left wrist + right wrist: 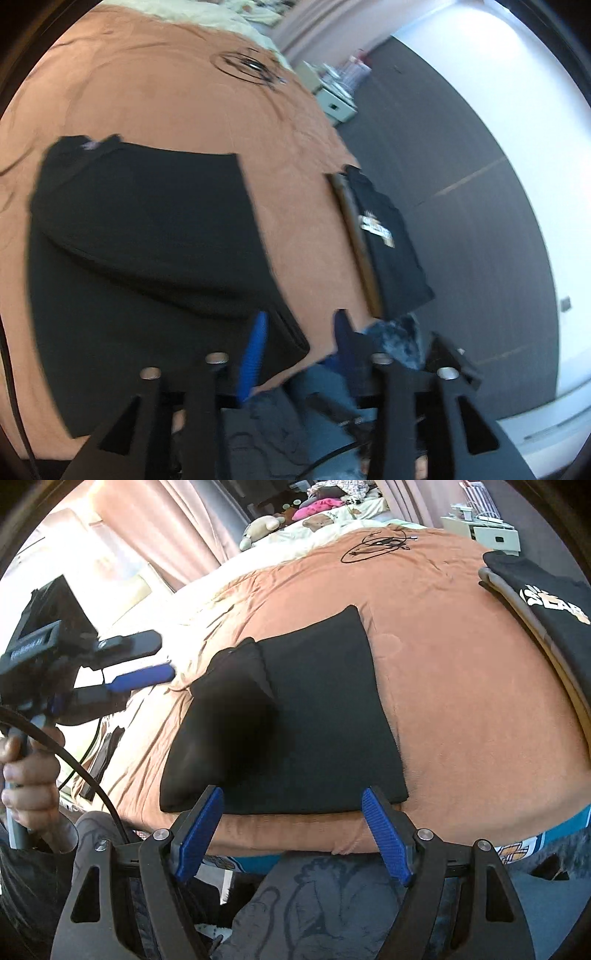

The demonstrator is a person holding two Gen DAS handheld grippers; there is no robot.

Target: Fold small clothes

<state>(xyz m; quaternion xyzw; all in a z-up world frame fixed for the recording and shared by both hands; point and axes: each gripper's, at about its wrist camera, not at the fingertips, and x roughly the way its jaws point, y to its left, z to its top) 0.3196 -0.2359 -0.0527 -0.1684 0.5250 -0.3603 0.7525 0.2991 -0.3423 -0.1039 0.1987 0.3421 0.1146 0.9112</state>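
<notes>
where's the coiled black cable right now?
The black cable lies coiled on the brown blanket toward the far end of the bed, beyond the folded black garment; the left wrist view shows it too, near the blanket's far edge.

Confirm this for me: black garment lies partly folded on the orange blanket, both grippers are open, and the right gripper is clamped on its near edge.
One thing is wrong: the right gripper is not clamped on anything. The right wrist view shows its blue fingers spread wide, hovering at the near edge of the black garment. The rest holds: the garment lies partly folded on the orange blanket, and the left gripper is open too.
</notes>
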